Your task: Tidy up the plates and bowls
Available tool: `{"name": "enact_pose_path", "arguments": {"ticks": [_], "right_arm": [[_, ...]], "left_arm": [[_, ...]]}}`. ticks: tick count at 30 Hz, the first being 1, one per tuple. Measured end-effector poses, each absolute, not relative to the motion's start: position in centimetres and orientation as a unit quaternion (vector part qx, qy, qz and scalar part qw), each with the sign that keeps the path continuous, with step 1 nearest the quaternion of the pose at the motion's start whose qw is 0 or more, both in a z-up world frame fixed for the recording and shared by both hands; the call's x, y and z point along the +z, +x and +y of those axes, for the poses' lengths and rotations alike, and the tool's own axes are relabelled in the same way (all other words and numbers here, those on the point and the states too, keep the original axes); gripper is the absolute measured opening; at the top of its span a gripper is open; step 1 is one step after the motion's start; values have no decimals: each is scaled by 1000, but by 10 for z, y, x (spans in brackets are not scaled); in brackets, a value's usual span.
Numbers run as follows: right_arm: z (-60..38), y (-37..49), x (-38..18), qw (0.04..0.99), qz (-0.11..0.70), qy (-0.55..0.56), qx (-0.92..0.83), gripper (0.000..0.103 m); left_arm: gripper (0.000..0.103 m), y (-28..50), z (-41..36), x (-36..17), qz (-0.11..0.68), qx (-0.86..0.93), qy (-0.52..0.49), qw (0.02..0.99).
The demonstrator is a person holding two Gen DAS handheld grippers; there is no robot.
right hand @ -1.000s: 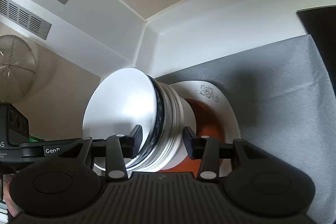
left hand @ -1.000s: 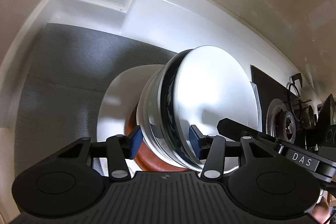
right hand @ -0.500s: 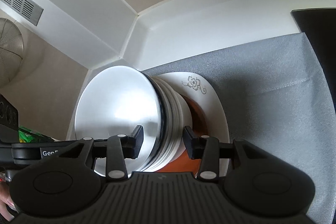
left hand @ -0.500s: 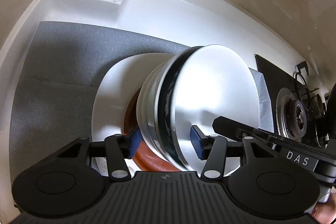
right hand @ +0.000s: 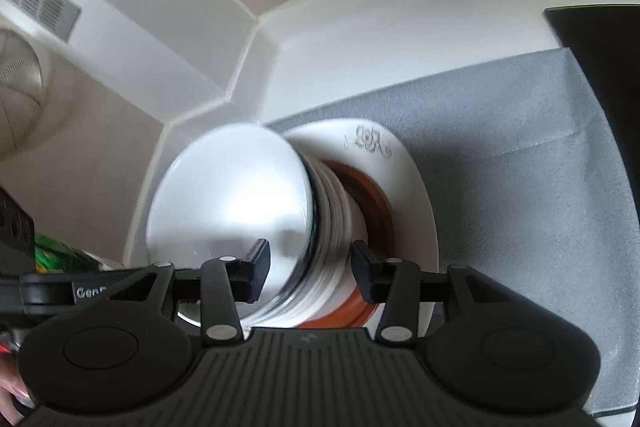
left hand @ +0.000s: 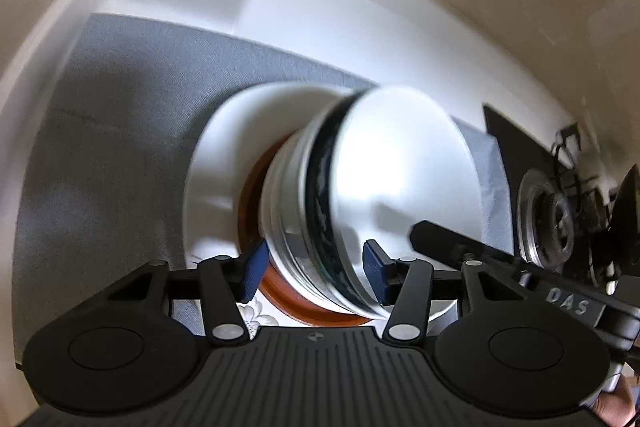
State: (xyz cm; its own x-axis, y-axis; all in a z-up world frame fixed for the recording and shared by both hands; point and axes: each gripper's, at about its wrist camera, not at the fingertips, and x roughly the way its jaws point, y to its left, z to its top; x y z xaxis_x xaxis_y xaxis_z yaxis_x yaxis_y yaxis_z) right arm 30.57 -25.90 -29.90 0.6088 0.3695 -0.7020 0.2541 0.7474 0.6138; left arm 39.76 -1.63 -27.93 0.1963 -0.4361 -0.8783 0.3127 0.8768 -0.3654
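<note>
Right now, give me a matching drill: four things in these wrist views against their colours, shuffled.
Things:
1. mat
2. large plate lying on the mat
3. dish under the bowl stack
4. pads of the left gripper

Colours:
a. orange-brown
b. blue
c. grey
d. white with a flower motif

Pairs: 1-c, 2-d, 3-a, 4-b
</note>
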Motion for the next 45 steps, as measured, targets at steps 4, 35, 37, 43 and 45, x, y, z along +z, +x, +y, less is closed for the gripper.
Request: {"name": "enact_pose_path", "arguments": {"ticks": [4,35,37,43,45], "right_arm": [[-257,307,-290,834,435,336,51,53],[-218,87,-51,917,368,140,-66,103],[-218,68,-43,915,369,149,-71,103],[-220,24,-35,909,372,175,-66,103],[-218,14,-34,910,371,174,-67,103]], "left_arm": [[52,396,-17,-278,569,-254,-32,781],[103,104,-61,-9,350,-133,86,923],[103,88,-60,-3,355,-126,89,922],[103,56,-63,7,355,-127,106,920],[103,45,-64,7,355,-120,110,920]]}}
